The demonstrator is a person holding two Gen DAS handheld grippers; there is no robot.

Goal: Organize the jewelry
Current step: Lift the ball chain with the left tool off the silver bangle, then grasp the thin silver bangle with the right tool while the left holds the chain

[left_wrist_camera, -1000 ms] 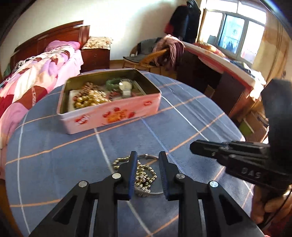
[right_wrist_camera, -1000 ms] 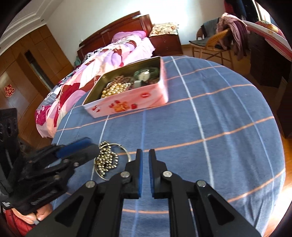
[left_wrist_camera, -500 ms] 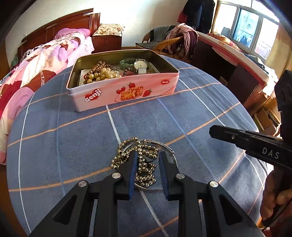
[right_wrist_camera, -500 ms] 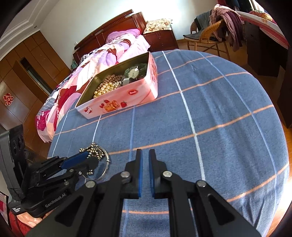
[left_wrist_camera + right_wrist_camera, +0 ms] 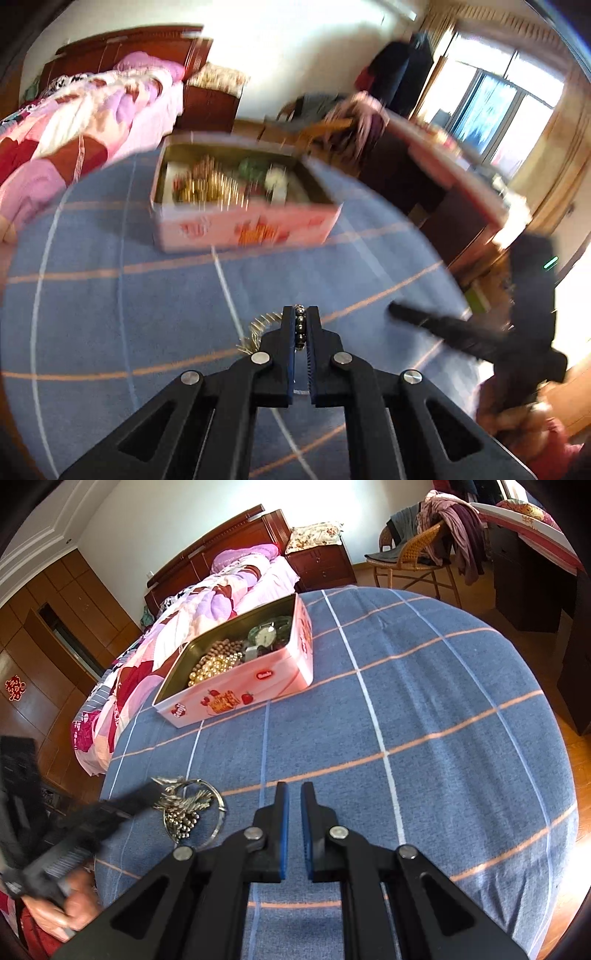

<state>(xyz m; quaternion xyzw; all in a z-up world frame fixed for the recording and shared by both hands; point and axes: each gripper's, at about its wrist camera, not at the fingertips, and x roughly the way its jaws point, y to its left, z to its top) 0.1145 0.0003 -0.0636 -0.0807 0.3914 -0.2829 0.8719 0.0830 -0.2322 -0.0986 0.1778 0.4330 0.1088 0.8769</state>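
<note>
A: Entry, left side. I have the left gripper point(image 5: 300, 321) low over the blue checked cloth point(image 5: 424, 701) on the desk. Its jaws have just been closing and now pinch a strand of the bead necklace point(image 5: 299, 326); dark round beads show stacked between the blue pads. This view is smeared, so I read little else from it.

B: Where is the remainder of the necklace?

A: In the right wrist view the bead necklace point(image 5: 183, 812) is a bunch of small gold-toned beads at the near left edge of the desk. It lies across a thin metal bangle point(image 5: 218, 805) that sits flat on the cloth. The left gripper point(image 5: 157, 790) comes in from the left, blurred, with its tip at the top of that bunch. I cannot tell whether the beads are clear of the cloth.

B: Right side?

A: The right gripper point(image 5: 291, 794) hangs over bare cloth just right of the bangle. Its jaws are pressed nearly together, a narrow gap between the blue pads, nothing in it.

B: The container?

A: The pink tin point(image 5: 236, 690) stands open at the far left part of the desk, well apart from both grippers. It already holds gold beads, brownish beads and a watch point(image 5: 266, 637).
</note>
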